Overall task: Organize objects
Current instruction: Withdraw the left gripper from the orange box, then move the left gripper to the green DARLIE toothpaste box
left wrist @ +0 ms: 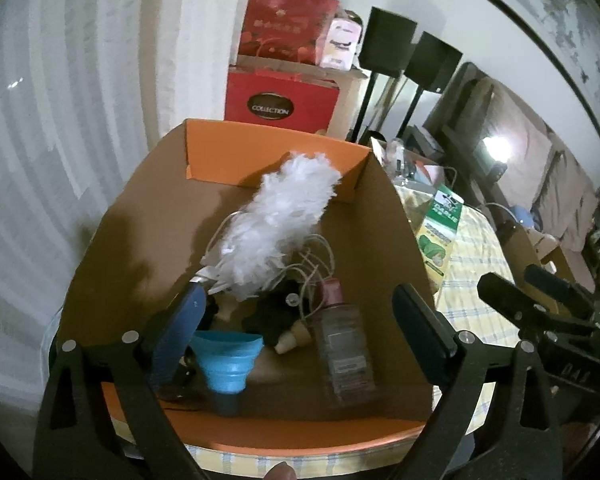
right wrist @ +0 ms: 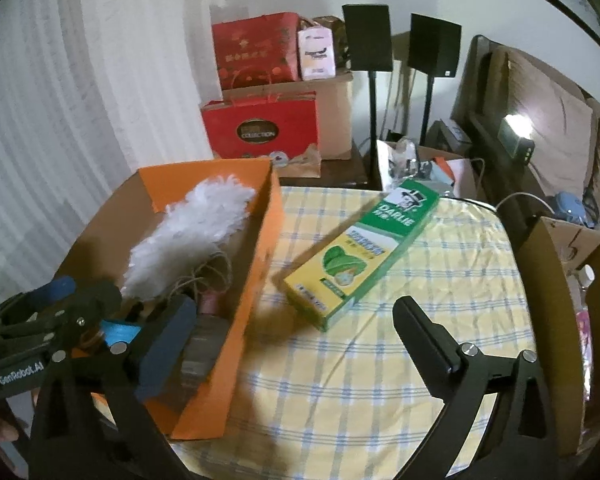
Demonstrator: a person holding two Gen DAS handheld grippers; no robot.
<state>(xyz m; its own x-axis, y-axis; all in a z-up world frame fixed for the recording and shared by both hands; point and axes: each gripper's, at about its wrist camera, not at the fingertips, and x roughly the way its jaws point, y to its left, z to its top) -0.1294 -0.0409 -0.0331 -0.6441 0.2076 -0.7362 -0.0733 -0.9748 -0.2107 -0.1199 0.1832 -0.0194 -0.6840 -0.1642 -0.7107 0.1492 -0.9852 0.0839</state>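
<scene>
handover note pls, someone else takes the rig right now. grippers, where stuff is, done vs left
Left gripper: jaws open, empty, poised over the orange box.
Right gripper: jaws open, empty, above the checked tablecloth, just right of the box.
In the box: white feather duster, blue funnel, clear bottle with pink cap, some twine and dark items I cannot identify.
Still out: green and yellow Darlie toothpaste box, lying flat on the cloth ahead of the right gripper.
Left to do, likely: take the toothpaste box with the right gripper and put it in the orange box.
</scene>
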